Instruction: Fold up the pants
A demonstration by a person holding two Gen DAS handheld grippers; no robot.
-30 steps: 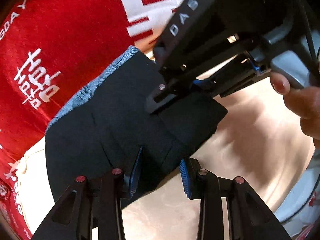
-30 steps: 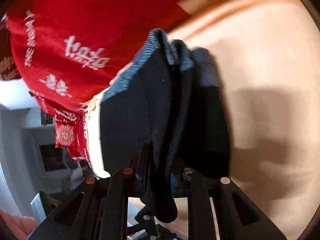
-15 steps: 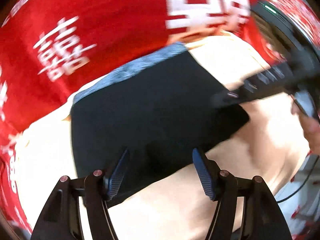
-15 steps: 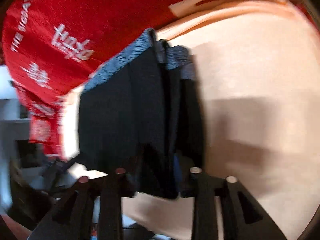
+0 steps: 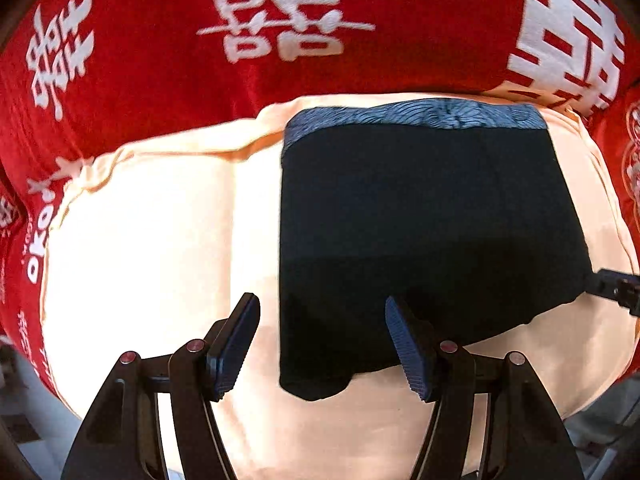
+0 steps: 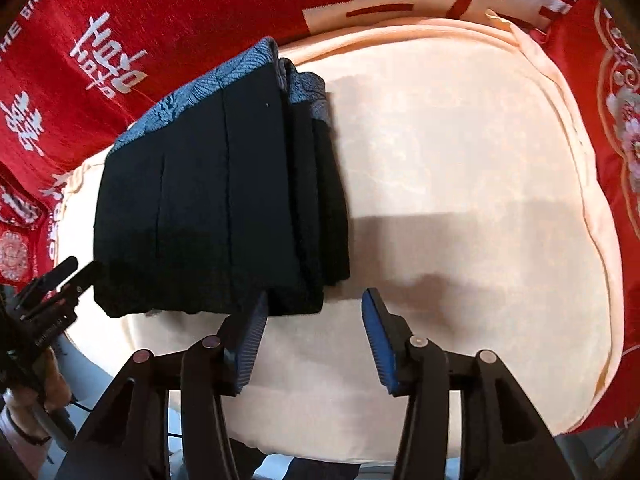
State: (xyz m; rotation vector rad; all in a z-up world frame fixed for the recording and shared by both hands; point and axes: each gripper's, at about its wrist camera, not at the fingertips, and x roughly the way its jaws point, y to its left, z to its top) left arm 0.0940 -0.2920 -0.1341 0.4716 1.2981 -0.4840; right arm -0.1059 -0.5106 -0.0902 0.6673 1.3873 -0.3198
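Observation:
The folded black pants [image 5: 428, 232] with a blue patterned waistband [image 5: 416, 114] lie flat on a peach cloth [image 5: 152, 248]. In the right wrist view the pants [image 6: 224, 200] show stacked folded layers at their right edge. My left gripper [image 5: 322, 344] is open and empty, just in front of the pants' near left corner. My right gripper [image 6: 314, 340] is open and empty, in front of the pants' near right corner. The right gripper's tip [image 5: 616, 288] shows at the pants' right edge, and the left gripper's tip [image 6: 64, 280] at their left edge.
A red blanket with white characters [image 5: 280, 20] lies behind the peach cloth and also shows in the right wrist view [image 6: 120, 60]. A red embroidered cushion [image 6: 620, 120] lies at the right. The peach cloth [image 6: 460, 184] spreads right of the pants.
My right gripper has let go of the pants and opened. Both grippers have drawn back, and the pants now lie flat on the cloth.

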